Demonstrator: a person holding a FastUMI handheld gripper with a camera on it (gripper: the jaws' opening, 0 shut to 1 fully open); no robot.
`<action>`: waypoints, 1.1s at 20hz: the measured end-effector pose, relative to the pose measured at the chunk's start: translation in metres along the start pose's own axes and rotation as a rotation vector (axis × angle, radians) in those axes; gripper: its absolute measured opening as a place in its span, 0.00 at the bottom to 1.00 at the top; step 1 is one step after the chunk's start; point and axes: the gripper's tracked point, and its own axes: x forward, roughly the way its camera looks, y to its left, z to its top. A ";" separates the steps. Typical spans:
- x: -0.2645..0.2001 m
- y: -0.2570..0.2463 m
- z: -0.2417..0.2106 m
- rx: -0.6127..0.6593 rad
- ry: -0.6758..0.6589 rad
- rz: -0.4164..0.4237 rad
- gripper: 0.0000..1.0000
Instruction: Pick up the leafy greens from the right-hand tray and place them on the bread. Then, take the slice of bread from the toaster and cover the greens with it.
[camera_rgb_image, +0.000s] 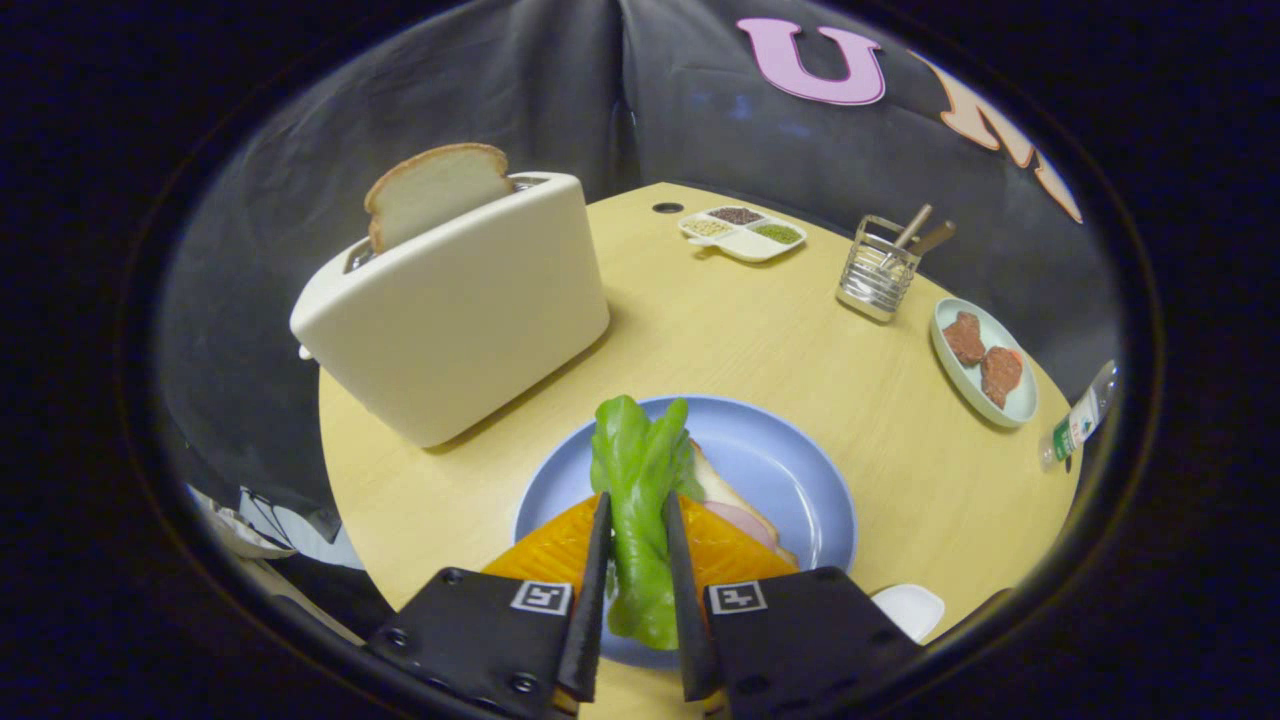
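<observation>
**Greens held over the plate**

Gripper (640, 520) points forward and down over the blue plate (790, 470), its jaws clamped on the leafy greens (638, 470), which stand up between them. Bread with ham (735, 505) lies on the plate just beyond. Toaster (460, 310) with a bread slice (432, 190) stands further back on the table (720, 340).

Soft, even overhead light is brightening the bench (700, 340); the toaster (460, 310) is casting a faint shadow. Fisheye distortion is bending the edges, where detail is blurring and dimming.
</observation>
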 end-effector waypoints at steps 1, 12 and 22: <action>0.000 -0.001 0.000 0.000 0.003 -0.001 0.51; -0.017 0.002 0.014 0.032 -0.033 -0.033 1.00; -0.075 0.050 0.115 0.115 -0.160 0.008 1.00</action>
